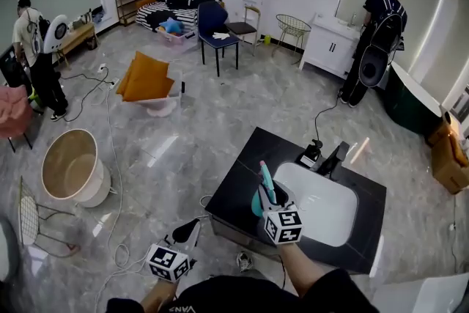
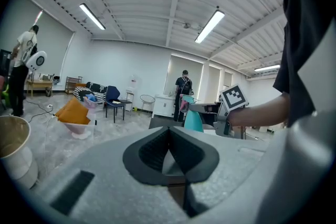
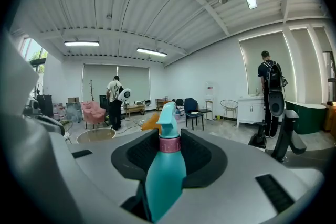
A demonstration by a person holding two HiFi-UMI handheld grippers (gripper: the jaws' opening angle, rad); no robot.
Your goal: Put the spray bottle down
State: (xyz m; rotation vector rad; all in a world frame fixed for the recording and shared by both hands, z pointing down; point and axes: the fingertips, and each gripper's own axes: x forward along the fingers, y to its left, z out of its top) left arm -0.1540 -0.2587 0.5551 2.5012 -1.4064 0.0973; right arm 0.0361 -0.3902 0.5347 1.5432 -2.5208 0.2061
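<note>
"Where's the bottle (image 3: 165, 178) sitting?"

"The right gripper (image 1: 267, 194) is clamping it over the counter (image 1: 238, 183), just beside the sink (image 1: 333, 220)."

"And the left gripper (image 1: 189, 231)?"

"It's hanging over the floor, jaws together, gripping nothing."

Two grippers: left gripper (image 1: 195, 223), right gripper (image 1: 267, 196). One spray bottle (image 1: 266, 182). One sink (image 1: 322, 207), one faucet (image 1: 335, 156). Two people standing: left person (image 1: 37, 55), right person (image 1: 377, 40). Two wire chairs: far wire chair (image 1: 293, 27), near wire chair (image 1: 29, 220). One blue chair (image 1: 216, 26). One pink armchair (image 1: 11, 113). One striped sofa (image 1: 179, 4). One round tub (image 1: 69, 166).
</note>
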